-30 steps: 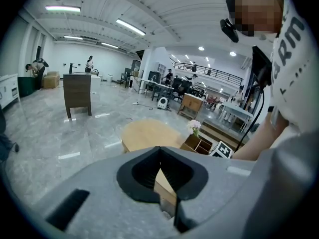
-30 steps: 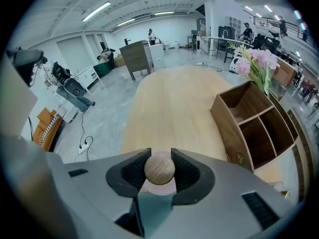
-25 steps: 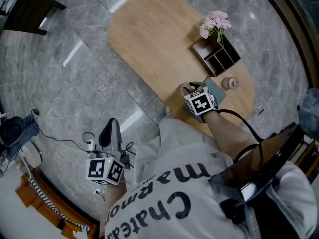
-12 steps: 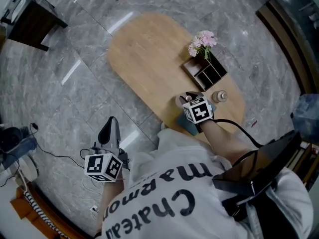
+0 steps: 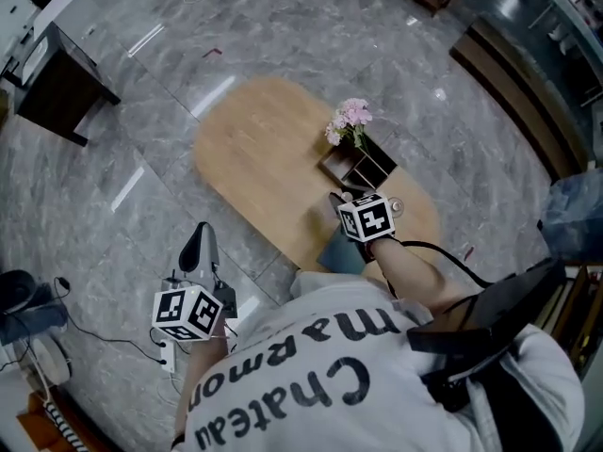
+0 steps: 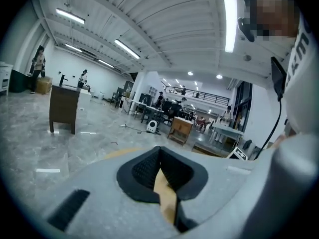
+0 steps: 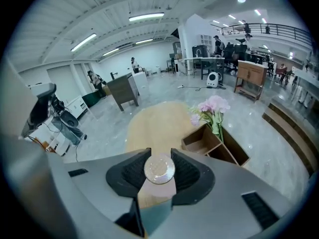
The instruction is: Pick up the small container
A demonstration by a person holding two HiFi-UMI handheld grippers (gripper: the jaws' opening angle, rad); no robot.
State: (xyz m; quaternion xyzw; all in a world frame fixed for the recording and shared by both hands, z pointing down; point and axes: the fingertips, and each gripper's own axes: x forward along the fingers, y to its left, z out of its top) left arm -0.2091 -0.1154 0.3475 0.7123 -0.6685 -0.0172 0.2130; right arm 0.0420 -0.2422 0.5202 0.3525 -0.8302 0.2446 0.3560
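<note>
Grey marble floor (image 5: 141, 92) lies all around you, and on it stands the oval wooden table (image 5: 254, 149), its near edge right against you. Your white shirt (image 5: 311, 384) fills the bottom of the head view. Its black print, upside down from there, reads "Chatea" on one line and "marmo" on the other, both cut off by folds.

At the table's far right side sits an open wooden organizer (image 5: 363, 166) with compartments. Pink flowers (image 5: 349, 121) stand at its far corner. A blue-grey mat (image 5: 341, 250) lies at the table's near edge, under your right hand.

Your left gripper (image 5: 198, 243) hangs over the floor, well apart from the table's left side. Its jaws are clenched, the pads meeting at the tips with nothing between them (image 6: 158, 156). The cube behind them shows black-and-white square markers.

Your right gripper (image 5: 344, 196) is over the table's near right part, just beside the organizer, and points across the tabletop. Its cube carries the same kind of markers. In its own view the jaws (image 7: 159, 158) grasp the container (image 7: 159, 169), one pad on each side of its round pale lid, with the mat below it.

In the head view a small pale thing (image 5: 394, 205) shows just beside that cube. You cannot tell from there what it is
</note>
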